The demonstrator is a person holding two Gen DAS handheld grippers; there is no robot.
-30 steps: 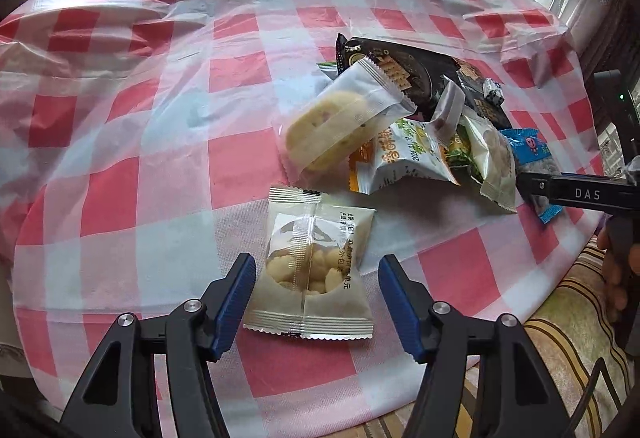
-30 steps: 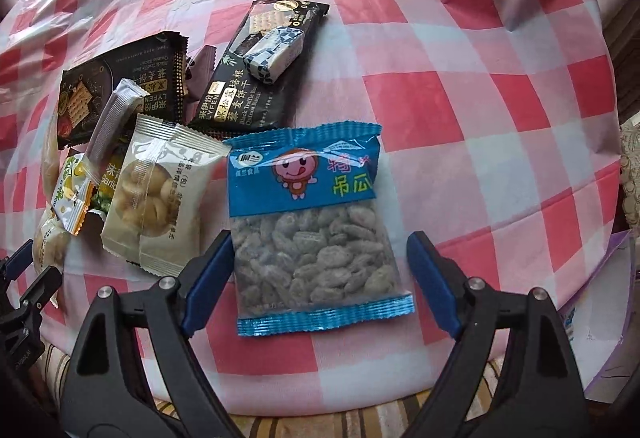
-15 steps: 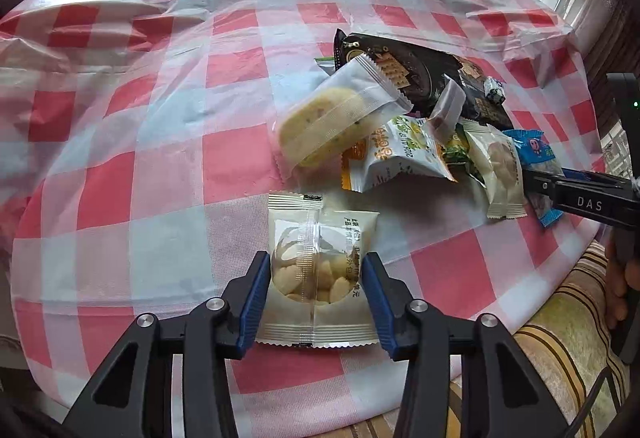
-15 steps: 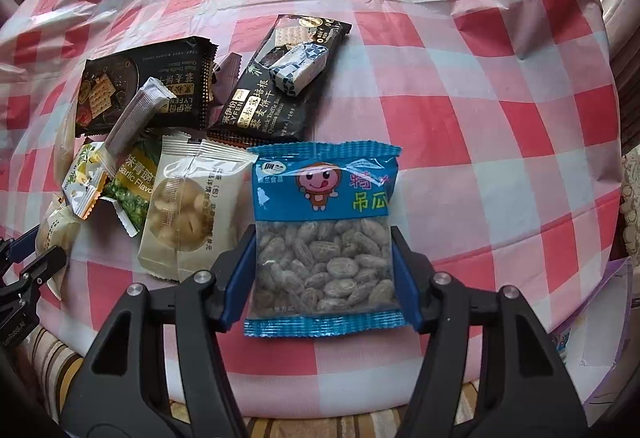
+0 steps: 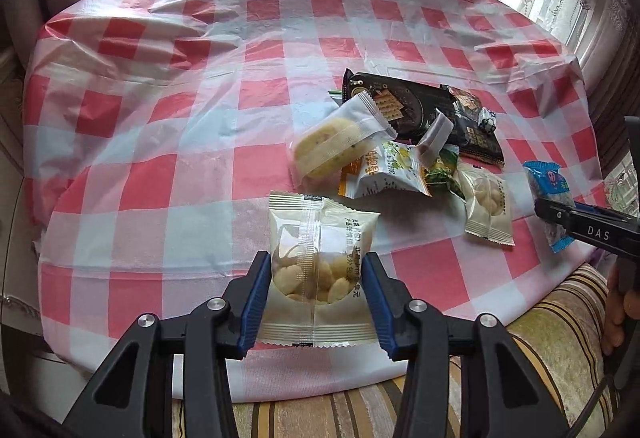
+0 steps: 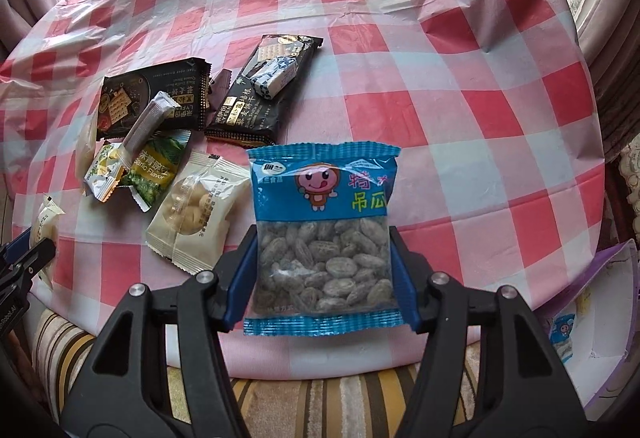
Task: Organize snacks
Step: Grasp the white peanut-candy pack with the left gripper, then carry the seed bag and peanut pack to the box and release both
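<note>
While hidden leftward, purple-edged box (image 6: 604, 302) rightward

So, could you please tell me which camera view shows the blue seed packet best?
The right wrist view: the blue seed packet fills the centre, clamped between the right tongs, print and seeds clear. The left wrist view shows it only edge-on at the far right, partly behind those tongs.

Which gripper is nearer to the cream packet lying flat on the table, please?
Right. The right gripper, shut on the blue seed packet, sits just beside the cream packet; the left gripper, holding its own pale packet, is farther off.
</note>
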